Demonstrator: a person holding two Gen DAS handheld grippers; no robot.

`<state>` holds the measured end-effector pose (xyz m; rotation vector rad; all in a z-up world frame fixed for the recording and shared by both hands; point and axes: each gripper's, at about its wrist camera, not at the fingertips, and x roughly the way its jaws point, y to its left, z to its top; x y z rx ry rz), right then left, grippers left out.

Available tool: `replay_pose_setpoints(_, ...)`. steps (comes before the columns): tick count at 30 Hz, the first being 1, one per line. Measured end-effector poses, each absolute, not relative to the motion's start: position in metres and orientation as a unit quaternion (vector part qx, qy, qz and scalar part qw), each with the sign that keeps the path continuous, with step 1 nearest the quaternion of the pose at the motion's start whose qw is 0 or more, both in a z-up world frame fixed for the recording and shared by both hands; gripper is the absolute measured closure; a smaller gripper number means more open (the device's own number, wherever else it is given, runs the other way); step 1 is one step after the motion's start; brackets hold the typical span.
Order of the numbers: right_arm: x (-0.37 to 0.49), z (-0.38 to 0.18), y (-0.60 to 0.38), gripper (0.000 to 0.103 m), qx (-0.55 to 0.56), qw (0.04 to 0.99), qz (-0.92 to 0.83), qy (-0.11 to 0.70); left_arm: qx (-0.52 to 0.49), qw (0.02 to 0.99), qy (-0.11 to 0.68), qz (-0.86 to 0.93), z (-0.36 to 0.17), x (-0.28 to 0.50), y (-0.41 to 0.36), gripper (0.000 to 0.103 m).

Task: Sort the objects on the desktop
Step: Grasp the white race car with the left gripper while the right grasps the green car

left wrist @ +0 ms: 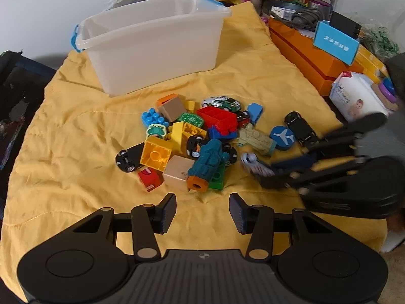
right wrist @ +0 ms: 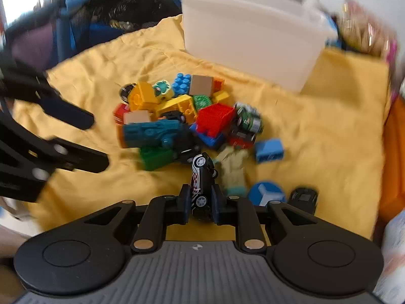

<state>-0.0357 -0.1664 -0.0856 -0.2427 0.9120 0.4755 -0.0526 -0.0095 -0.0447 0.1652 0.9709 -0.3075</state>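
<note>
Toy car (right wrist: pixel 202 185) pinched in right gripper (right wrist: pixel 201 202), angled downward

One bin (left wrist: pixel 152 48); two wooden cubes (left wrist: pixel 177 176) — counted.

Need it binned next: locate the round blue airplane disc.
The disc lies on the yellow cloth, right of the pile in the left-wrist view, between the pale green toy and a black car.

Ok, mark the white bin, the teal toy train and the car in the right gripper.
white bin (left wrist: pixel 157 58), left wrist view, front wall.
teal toy train (left wrist: pixel 208 163), left wrist view, body.
black toy car (right wrist: pixel 202 179), right wrist view, its side.
</note>
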Motion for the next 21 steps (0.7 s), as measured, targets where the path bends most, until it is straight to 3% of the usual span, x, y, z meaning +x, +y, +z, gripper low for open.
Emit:
replay_pose_setpoints(6, -0.037, -0.082, -0.185, 0.084, 0.063, 0.808, 0.294, 0.506, 0.074, 0.862, 0.477, -0.158, -0.05, -0.056, -0.017, 0.052)
replay_pose_setpoints(8, -0.036, -0.089, -0.186, 0.083, 0.062, 0.807, 0.276, 0.517, 0.08, 0.858, 0.479, -0.17, -0.052, -0.059, -0.025, 0.052)
replay_pose_setpoints(11, -0.041, -0.083, -0.188, 0.07, 0.025, 0.831, 0.255, 0.494, 0.067, 0.85, 0.489, -0.184, -0.054, -0.058, -0.033, 0.052)
replay_pose_setpoints(19, -0.029, -0.072, -0.22, 0.07, -0.046, 0.886, 0.122, 0.446, -0.042, 0.826, 0.538, -0.165, -0.064, -0.037, -0.051, 0.052)
replay_pose_setpoints(21, -0.019, -0.077, -0.237, 0.07, -0.002, 0.885, 0.089, 0.458, -0.061, 0.818, 0.551, -0.157, -0.072, -0.034, -0.054, 0.052)
